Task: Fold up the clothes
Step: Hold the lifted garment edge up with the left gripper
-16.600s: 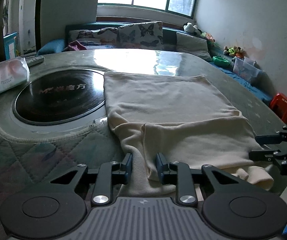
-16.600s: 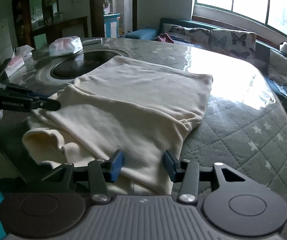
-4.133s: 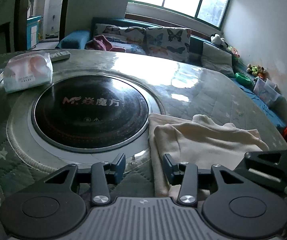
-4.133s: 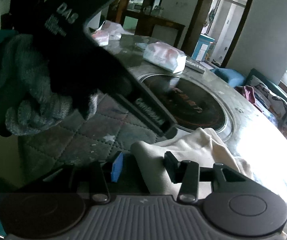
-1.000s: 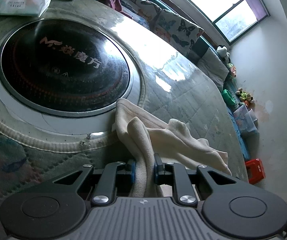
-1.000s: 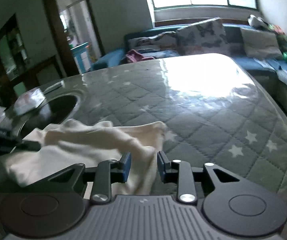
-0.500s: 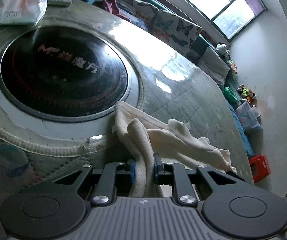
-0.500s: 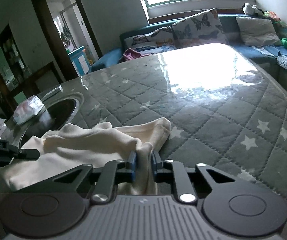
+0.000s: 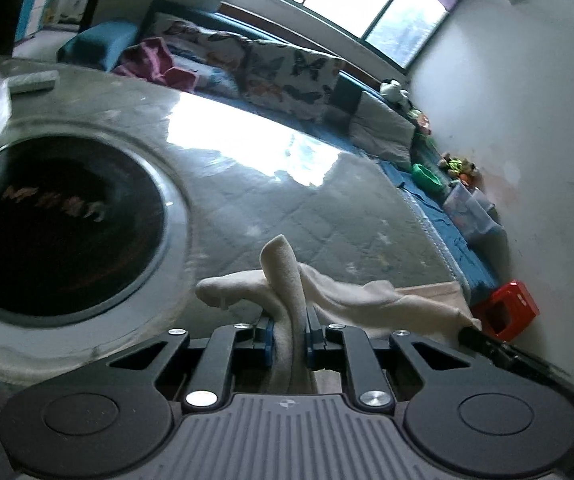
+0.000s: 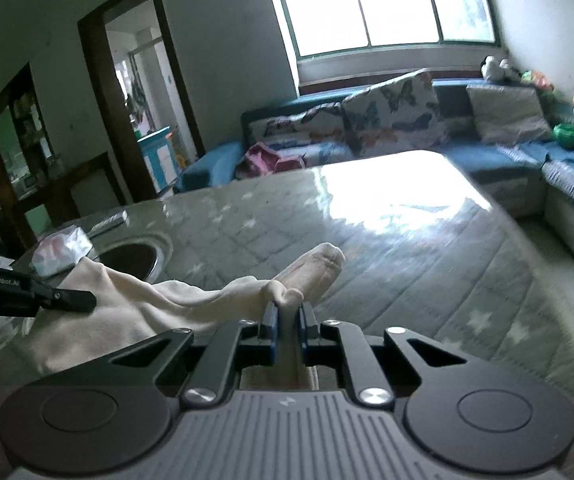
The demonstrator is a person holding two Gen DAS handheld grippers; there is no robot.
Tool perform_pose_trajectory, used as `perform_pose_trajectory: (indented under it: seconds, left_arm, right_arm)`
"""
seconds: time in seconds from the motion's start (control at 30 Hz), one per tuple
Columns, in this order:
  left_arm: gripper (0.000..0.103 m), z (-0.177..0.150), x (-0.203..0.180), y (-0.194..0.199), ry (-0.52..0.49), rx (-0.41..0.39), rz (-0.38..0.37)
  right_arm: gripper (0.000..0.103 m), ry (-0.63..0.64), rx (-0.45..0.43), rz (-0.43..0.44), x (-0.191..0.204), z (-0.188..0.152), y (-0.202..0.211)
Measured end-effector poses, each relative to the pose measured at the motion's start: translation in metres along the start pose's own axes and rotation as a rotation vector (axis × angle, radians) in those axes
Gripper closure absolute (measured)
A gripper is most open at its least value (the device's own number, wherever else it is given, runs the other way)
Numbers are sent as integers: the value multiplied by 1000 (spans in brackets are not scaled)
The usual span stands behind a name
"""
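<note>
A cream garment (image 9: 327, 292) is lifted off the quilted table, stretched between both grippers. My left gripper (image 9: 289, 326) is shut on one bunched corner, which sticks up between the pads. My right gripper (image 10: 287, 314) is shut on the opposite corner of the cream garment (image 10: 191, 300). In the right wrist view the left gripper (image 10: 63, 298) shows as a black bar at the far left, holding the cloth's other end. The cloth sags between the two grips. In the left wrist view the right gripper's dark body (image 9: 499, 350) is just past the cloth's right end.
A round black cooktop (image 9: 55, 232) is set into the table (image 9: 287, 208) at the left. A tissue pack (image 10: 61, 250) and a remote (image 9: 33, 80) lie beyond it. A sofa with butterfly cushions (image 10: 387, 120) runs behind the table. A red stool (image 9: 505, 308) stands on the floor right.
Both grippers have risen with the garment, lifting it clear of the table. The right gripper went from open around the cloth edge to shut on it.
</note>
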State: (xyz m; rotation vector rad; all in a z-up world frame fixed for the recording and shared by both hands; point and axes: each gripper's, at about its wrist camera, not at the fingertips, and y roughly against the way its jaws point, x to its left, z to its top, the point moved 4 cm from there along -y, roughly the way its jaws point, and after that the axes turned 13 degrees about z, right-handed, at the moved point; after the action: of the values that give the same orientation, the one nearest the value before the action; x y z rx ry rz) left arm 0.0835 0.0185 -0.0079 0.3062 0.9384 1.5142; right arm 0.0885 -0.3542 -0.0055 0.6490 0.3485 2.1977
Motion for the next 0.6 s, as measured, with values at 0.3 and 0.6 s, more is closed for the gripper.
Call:
perform_pose_trajectory:
  seconds: [0.3,0.6]
  left_arm:
    - [88,5,-56,-10,-109,-31,-52]
    - [88,1,-99,-16,-198,-49,-79]
  right_arm:
    - [95,41,-78,-99,-11,24,36]
    - [95,47,-113,-179,-23,29,59]
